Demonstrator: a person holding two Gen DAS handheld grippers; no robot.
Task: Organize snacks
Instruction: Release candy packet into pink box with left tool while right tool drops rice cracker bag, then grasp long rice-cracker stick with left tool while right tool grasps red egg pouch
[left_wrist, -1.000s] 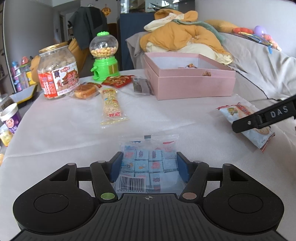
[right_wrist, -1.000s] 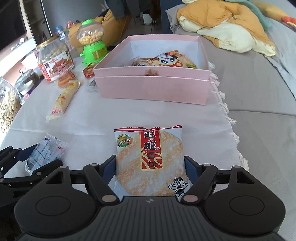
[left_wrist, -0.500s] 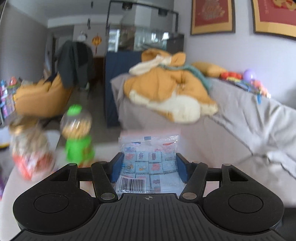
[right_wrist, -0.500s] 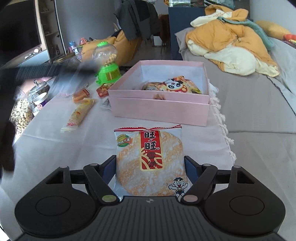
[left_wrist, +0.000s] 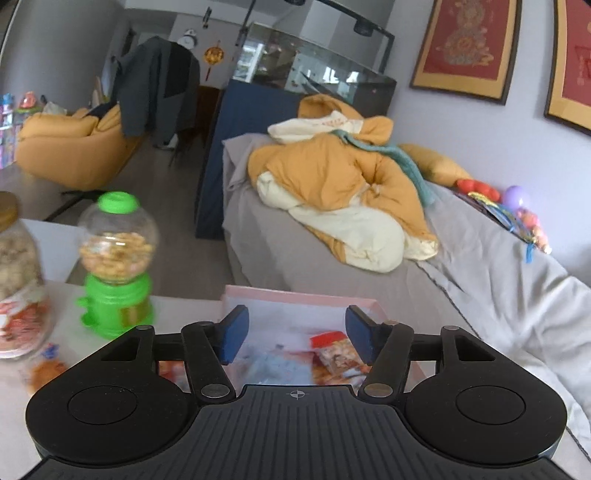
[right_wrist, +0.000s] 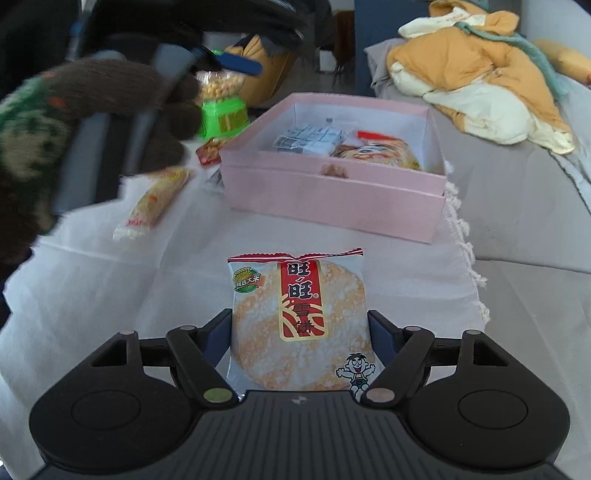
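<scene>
Snacks were found in two places. One clear bag of small blue-wrapped candy cubes (right_wrist: 308, 139) lay inside the shallow pink cardboard box (right_wrist: 332, 192), toward its left half, beside an orange printed snack packet (right_wrist: 380, 155) on the box's right half. A round rice cracker in a white and red wrapper (right_wrist: 299, 325) was clamped between the fingers of the right gripper (right_wrist: 300, 339), held above the white tablecloth (right_wrist: 92, 295) and short of the box.

The left gripper (left_wrist: 295, 334) hung over the near edge of the same box (left_wrist: 295, 295) with its blue-padded fingers (left_wrist: 232, 334) spread wide and nothing between them. Contents seen under it were blurred (a pale blue bag and an orange packet could be made out, no more). In the right wrist view the gloved left hand (right_wrist: 110, 107), in brown knit, gripped that tool's handle at upper left; the picture was smeared there.

On the cloth left of the box lay a long yellow-orange wafer stick packet (right_wrist: 153, 203) and a small red sachet (right_wrist: 208, 151). A green-based gumball-style dispenser holding tan nuts (left_wrist: 114, 266) stood behind them, near a glass jar with a red label (left_wrist: 18, 280). A sofa carried a heap of orange and cream bedding (left_wrist: 343, 195).
</scene>
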